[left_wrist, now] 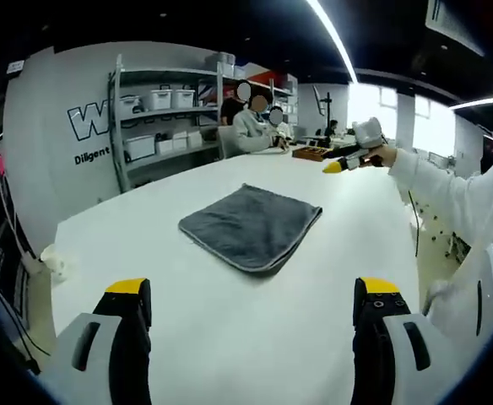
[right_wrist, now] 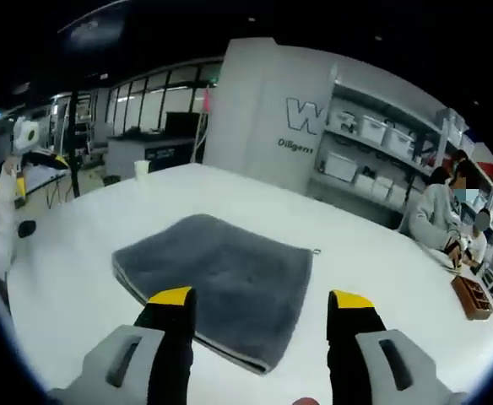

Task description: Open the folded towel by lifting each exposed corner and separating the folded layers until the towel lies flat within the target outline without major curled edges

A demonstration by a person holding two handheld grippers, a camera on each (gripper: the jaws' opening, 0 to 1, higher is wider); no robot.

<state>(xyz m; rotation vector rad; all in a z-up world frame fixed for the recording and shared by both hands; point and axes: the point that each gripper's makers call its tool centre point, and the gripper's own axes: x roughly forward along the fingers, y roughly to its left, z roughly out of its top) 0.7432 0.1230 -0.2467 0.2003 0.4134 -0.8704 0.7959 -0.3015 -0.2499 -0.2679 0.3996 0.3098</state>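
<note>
We hold both grippers' jaws apart, the right gripper (right_wrist: 262,305) nearest the folded towel (right_wrist: 217,278), ready to take a corner; the left gripper (left_wrist: 251,291) waits farther back.

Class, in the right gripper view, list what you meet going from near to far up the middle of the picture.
Right hand-held gripper → folded grey towel → bare white table → grey wall with lettering.

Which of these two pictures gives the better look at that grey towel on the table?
The right gripper view: the grey towel lies large and near, just beyond the open right gripper, its stacked folded edges visible. In the left gripper view the towel is whole but smaller and farther off on the white table.
</note>
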